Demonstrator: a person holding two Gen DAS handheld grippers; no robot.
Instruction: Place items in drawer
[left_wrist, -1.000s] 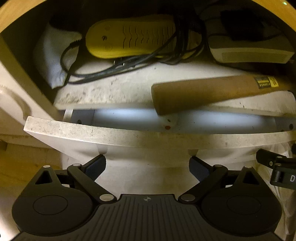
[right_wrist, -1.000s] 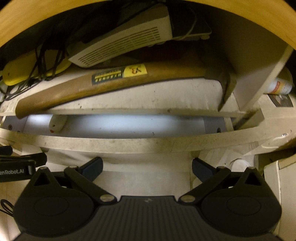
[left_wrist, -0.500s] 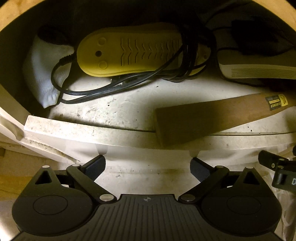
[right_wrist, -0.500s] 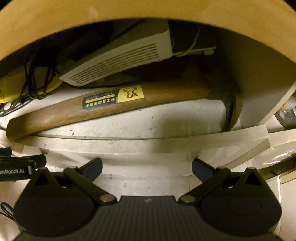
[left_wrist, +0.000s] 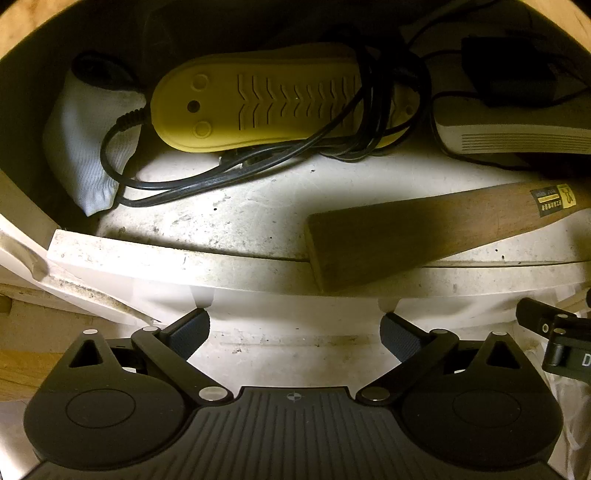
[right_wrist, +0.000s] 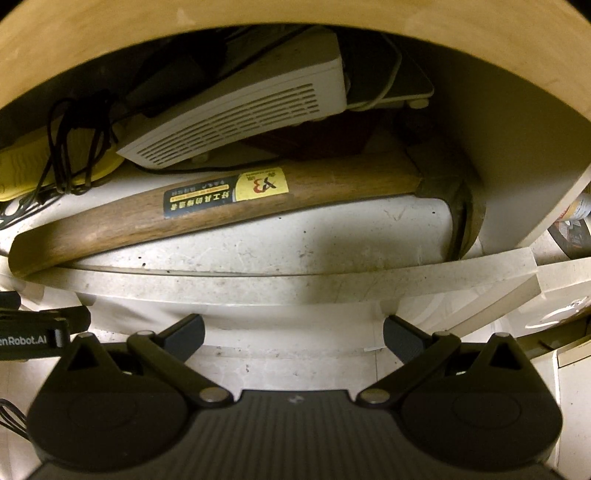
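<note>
Nearest the cameras, the left hand-held gripper (left_wrist: 294, 325) and the right hand-held gripper (right_wrist: 294, 328) are both sitting with their fingers spread wide and nothing between them. Both are hovering low, just in front of the white drawer front board (left_wrist: 177, 264), side by side, with the right one showing at the right edge of the left camera's view.

Just past that board, the wooden-handled hammer (right_wrist: 221, 210) is lying flat on the pale, scuffed drawer floor (left_wrist: 240, 206). Its long handle is running sideways, almost along the front board. The butt end of the handle is reaching over the top of the board, close to the left hand-held gripper. The dark metal head (right_wrist: 461, 218) is sitting at the far right, close to the drawer's side wall and nearer the right hand-held gripper.

Behind the hammer, a white vented box (right_wrist: 251, 107) is resting toward the back right. To the left of the hammer, a yellow sole-shaped plastic gadget (left_wrist: 258, 107) is lying with a black cord (left_wrist: 221, 173) looped around it. A white ribbed cloth (left_wrist: 81, 147) is standing in the far left corner.

The hammer looks to be inside the drawer already. The handle end over the board may be blocking it from closing, and the left hand-held gripper is best placed to nudge it inward.
</note>
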